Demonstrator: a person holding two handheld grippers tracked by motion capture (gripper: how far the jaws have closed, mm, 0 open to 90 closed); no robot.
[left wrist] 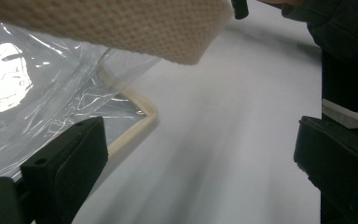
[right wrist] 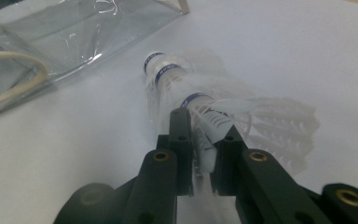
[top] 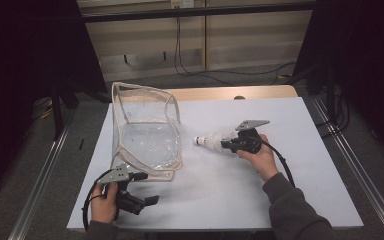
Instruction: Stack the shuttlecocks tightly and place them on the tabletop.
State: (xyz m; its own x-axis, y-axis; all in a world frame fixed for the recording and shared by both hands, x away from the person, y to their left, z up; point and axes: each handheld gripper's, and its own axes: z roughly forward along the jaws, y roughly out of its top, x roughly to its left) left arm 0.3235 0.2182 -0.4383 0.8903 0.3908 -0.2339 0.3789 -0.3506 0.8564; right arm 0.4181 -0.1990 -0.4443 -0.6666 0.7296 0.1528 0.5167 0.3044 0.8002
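right jaws pinching a shuttlecock, left jaws wide apart

right gripper (right wrist: 204, 140) has its jaws close together on the feather skirt of a white shuttlecock (right wrist: 200, 88) — feathers sit squeezed between the pads in the right gripper view. the shuttlecock looks like more than one nested together, with blue bands near the cork end; motion blur, so i can't tell the exact count. it points cork-first toward the bag, low over the table, and whether it touches the surface i can't tell.

in the high view the shuttlecock (top: 211, 140) is just right of the clear plastic bag (top: 147, 132), apart from it, with the right gripper (top: 228, 144) behind it in the person's hand.

the bag stands open on the white table (top: 280, 175), cream trim around its edges.

left gripper (top: 152, 199) is at the near left corner of the table, just below the bag — jaws spread wide, nothing between them. left gripper view: the bag's trimmed corner (left wrist: 140, 122) lies near one jaw, not touching.
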